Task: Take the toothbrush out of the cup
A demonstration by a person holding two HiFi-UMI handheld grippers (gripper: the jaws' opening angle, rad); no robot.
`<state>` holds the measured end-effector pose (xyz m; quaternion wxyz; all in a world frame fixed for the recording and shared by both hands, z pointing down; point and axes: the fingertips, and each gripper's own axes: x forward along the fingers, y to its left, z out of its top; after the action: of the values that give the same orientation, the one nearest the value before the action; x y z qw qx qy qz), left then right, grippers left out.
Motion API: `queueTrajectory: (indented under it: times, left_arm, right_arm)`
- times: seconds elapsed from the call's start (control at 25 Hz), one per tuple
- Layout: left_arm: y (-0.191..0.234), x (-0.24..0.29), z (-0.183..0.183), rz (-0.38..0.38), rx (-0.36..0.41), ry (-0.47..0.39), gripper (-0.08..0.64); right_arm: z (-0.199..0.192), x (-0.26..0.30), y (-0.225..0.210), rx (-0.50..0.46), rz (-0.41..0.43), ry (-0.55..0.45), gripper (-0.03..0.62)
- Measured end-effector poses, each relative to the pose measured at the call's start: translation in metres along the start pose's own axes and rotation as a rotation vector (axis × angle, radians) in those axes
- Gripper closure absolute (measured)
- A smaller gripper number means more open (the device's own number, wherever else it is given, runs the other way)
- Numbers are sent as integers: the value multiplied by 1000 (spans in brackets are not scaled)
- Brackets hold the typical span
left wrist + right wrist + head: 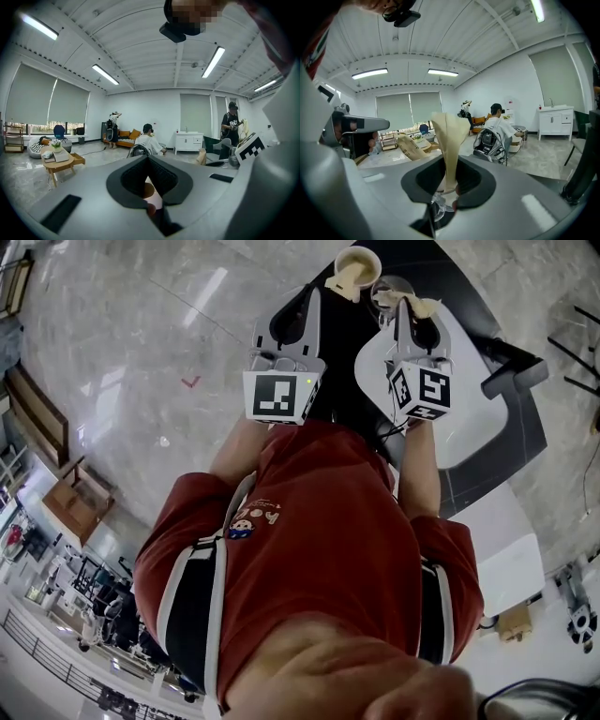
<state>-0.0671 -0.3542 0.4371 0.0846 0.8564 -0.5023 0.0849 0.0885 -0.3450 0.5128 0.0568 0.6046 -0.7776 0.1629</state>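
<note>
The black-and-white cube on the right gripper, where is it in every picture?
Head view: the cube sits upper right, just above the red shirt.
Left gripper view: the cube peeks in at the right side, halfway down.
Right gripper view: not in it.
Shared landmark: the white cabinet in the left gripper view is the same cabinet in the right one.

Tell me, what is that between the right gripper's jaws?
A tan toothbrush, standing upright out of a clear cup below; the right gripper view shows it.
</note>
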Motion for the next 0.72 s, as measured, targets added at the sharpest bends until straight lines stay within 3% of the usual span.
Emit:
queueTrajectory:
  times: [0.36, 0.72]
  left_arm:
    - [-9, -6, 3, -1, 14, -10, 555]
    - [-14, -24, 17, 21, 20, -58, 555]
  right_arm:
    - [5, -5, 4, -25, -5, -22, 551]
    - [47, -30, 16, -53, 10, -127, 552]
